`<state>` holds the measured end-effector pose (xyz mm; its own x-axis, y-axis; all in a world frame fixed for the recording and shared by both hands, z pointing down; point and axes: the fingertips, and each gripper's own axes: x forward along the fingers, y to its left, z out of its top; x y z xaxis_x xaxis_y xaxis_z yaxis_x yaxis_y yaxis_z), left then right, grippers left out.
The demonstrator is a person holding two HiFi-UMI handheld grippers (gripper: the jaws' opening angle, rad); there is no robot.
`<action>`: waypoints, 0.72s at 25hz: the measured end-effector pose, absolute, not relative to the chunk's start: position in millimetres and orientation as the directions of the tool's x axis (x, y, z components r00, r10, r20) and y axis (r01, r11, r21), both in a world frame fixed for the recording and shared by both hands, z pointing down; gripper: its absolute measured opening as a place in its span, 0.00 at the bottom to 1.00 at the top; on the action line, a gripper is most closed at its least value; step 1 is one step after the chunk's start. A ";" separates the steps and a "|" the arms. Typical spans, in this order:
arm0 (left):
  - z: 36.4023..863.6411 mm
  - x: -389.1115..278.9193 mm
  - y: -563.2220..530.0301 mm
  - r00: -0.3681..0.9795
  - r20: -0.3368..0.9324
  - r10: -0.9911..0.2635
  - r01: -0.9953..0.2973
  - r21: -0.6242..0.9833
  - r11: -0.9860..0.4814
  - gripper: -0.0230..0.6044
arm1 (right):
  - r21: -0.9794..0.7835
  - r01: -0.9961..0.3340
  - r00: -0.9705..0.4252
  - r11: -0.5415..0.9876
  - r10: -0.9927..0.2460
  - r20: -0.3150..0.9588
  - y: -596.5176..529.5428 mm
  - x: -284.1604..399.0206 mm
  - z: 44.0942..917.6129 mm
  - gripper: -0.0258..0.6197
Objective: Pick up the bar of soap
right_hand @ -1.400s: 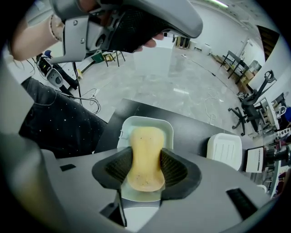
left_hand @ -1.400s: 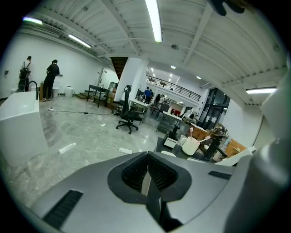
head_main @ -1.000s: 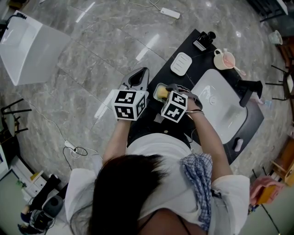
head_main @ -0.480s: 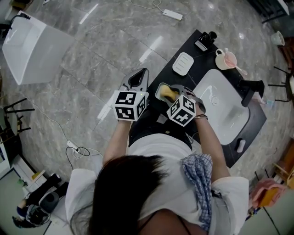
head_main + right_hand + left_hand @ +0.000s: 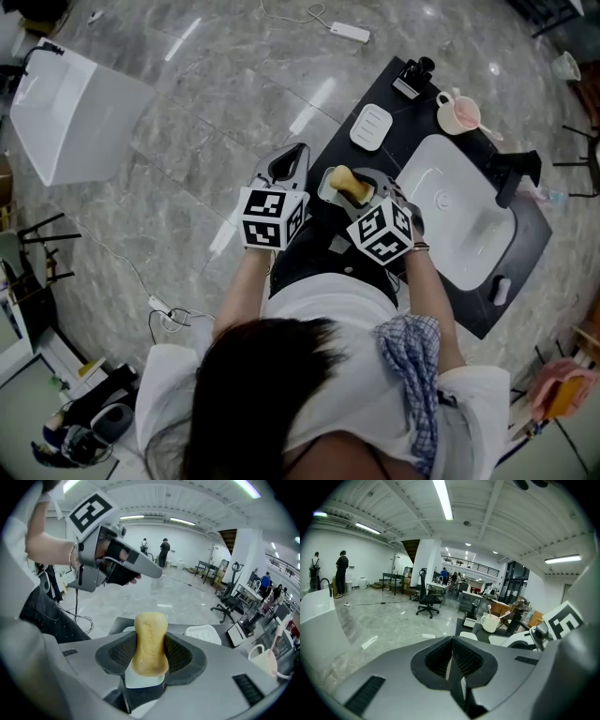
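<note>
A yellow bar of soap (image 5: 150, 639) stands on end between the pads of my right gripper (image 5: 151, 656), which is shut on it. In the head view the soap (image 5: 347, 181) hangs just above a small white dish (image 5: 326, 184) on the black counter (image 5: 405, 142), with the right gripper (image 5: 359, 191) tilted steeply down. My left gripper (image 5: 285, 161) hovers off the counter's left edge, over the floor. Its jaws (image 5: 451, 654) are pressed together with nothing between them. The right gripper view shows the left gripper (image 5: 140, 566) up and to the left of the soap.
A second white soap dish (image 5: 371, 127) lies farther along the counter. Beyond it are a pink and white cup (image 5: 459, 114) with a toothbrush, a white sink basin (image 5: 459, 211) and a black tap (image 5: 514, 174). A white box (image 5: 80, 108) and cables lie on the marble floor.
The right gripper has risen from the small dish with the soap in its jaws and has rolled and tipped. The left gripper has stayed almost where it was.
</note>
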<state>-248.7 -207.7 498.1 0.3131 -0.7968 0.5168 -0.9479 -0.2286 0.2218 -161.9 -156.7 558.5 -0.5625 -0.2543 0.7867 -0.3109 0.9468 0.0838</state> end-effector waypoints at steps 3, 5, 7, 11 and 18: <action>498.4 -238.9 -208.8 0.329 0.517 -0.790 -0.944 0.212 -0.255 0.05 | 0.098 -0.361 -0.589 0.927 -0.308 0.747 -162.1 -158.4 540.7 0.34; 499.1 -232.7 -209.0 0.337 0.520 -0.785 -0.941 0.208 -0.267 0.05 | 0.127 -0.378 -0.595 0.917 -0.346 0.726 -164.1 -153.9 529.1 0.34; 498.3 -225.8 -209.1 0.347 0.521 -0.780 -0.938 0.206 -0.280 0.05 | 0.129 -0.404 -0.604 0.906 -0.370 0.706 -164.7 -148.5 519.2 0.34; 492.5 -204.9 -211.8 0.388 0.503 -0.772 -0.921 0.205 -0.330 0.05 | 0.115 -0.470 -0.617 0.875 -0.418 0.666 -167.2 -135.1 503.6 0.34; 479.3 -152.1 -208.7 0.511 0.457 -0.728 -0.856 0.193 -0.480 0.05 | 0.135 -0.576 -0.593 0.807 -0.526 0.610 -171.4 -98.4 479.8 0.34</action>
